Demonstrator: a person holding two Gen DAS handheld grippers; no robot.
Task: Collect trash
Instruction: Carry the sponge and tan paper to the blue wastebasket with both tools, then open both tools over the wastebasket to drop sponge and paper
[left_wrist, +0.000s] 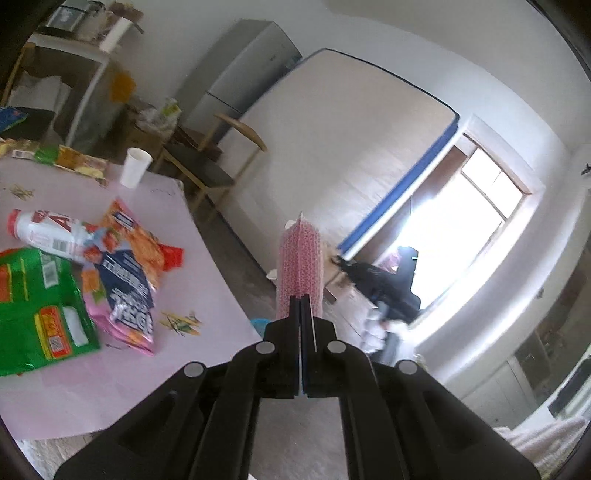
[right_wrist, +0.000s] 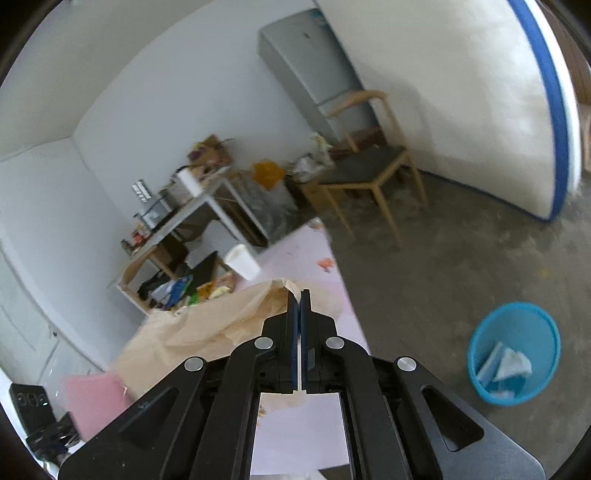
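Note:
My left gripper (left_wrist: 301, 299) is shut on a pink patterned paper packet (left_wrist: 300, 258), held upright in the air past the table's right edge. On the pink table (left_wrist: 207, 266) to its left lie a green bag (left_wrist: 37, 314), several snack wrappers (left_wrist: 129, 273), a white bottle (left_wrist: 48, 232) on its side and a white paper cup (left_wrist: 135, 167). My right gripper (right_wrist: 298, 295) is shut on a crumpled brown paper bag (right_wrist: 207, 328), which hangs over the table (right_wrist: 306, 258). A blue waste bin (right_wrist: 513, 352) with some paper in it stands on the floor to the right.
A wooden chair (right_wrist: 369, 166) stands beyond the table's far corner, with a grey fridge (right_wrist: 314, 66) and a mattress (right_wrist: 461, 103) leaning on the wall behind. A cluttered white shelf table (right_wrist: 184, 214) is at the back left. The concrete floor (right_wrist: 461, 258) lies between chair and bin.

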